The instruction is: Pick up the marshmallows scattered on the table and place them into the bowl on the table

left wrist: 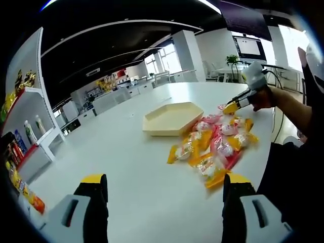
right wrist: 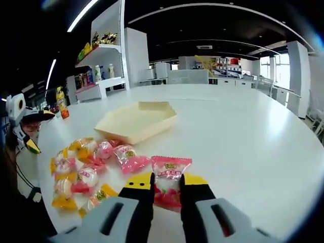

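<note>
In the right gripper view, the right gripper [right wrist: 165, 188] is squeezing a pink wrapped marshmallow [right wrist: 169, 178] between its two black and yellow jaws. The sweet is sticking up from between the jaw tips, just over the white table [right wrist: 243, 136]. The other marshmallows [right wrist: 88, 169] are lying in a loose pile on the table to the left of it — pink, yellow and orange packets, some touching each other. The bowl [right wrist: 135, 121], a flat pale yellow dish with straight sides, is sitting just behind the pile. Far on the left, the left gripper [right wrist: 24, 132] is peeking in at the table's edge.

In the left gripper view, the left gripper [left wrist: 165, 191] is hanging over the table with its jaws wide apart and nothing between them. The pile of marshmallows [left wrist: 215, 144] is lying ahead and to the right, and the bowl [left wrist: 172, 117] is sitting just beside it on the left. The right gripper [left wrist: 232, 107] is showing at the far side of the pile — a hand [left wrist: 263, 97] is holding it. Shelves [left wrist: 30, 121] with bottles and packets are standing on the left.
</note>
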Tool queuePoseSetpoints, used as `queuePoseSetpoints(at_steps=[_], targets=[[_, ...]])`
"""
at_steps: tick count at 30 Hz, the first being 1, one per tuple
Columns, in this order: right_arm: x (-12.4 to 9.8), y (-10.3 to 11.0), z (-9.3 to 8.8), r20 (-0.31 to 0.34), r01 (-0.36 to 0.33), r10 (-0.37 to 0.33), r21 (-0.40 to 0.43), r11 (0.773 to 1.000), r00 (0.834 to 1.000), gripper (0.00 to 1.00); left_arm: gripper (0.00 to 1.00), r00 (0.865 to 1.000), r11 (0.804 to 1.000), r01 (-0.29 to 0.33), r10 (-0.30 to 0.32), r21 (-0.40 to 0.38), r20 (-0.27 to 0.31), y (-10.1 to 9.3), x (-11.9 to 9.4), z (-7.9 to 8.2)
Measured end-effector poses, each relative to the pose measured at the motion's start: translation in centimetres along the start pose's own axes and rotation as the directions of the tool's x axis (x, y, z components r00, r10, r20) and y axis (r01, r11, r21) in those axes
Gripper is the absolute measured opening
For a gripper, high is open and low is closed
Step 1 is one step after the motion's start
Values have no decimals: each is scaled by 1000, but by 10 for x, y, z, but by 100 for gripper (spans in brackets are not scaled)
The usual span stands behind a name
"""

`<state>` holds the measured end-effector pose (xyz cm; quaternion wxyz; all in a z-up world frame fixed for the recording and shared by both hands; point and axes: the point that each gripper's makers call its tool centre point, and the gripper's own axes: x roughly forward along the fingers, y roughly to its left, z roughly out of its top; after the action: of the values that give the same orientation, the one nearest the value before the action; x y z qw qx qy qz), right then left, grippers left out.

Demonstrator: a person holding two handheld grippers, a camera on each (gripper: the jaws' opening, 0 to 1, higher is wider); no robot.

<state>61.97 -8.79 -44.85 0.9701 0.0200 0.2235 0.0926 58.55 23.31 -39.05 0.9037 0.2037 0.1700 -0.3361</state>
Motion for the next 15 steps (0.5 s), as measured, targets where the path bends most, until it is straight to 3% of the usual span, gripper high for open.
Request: queuePoseSetpoints(at_steps=[8, 15], targets=[[-4, -6, 9, 22, 14, -15, 59, 998, 1000, 17, 94, 1000, 1000, -2, 2, 0, 0, 0, -1, 0], [-8, -5, 25, 54, 23, -25, 29, 999, 998, 17, 94, 1000, 1000, -5, 5, 5, 5, 0, -2, 3]])
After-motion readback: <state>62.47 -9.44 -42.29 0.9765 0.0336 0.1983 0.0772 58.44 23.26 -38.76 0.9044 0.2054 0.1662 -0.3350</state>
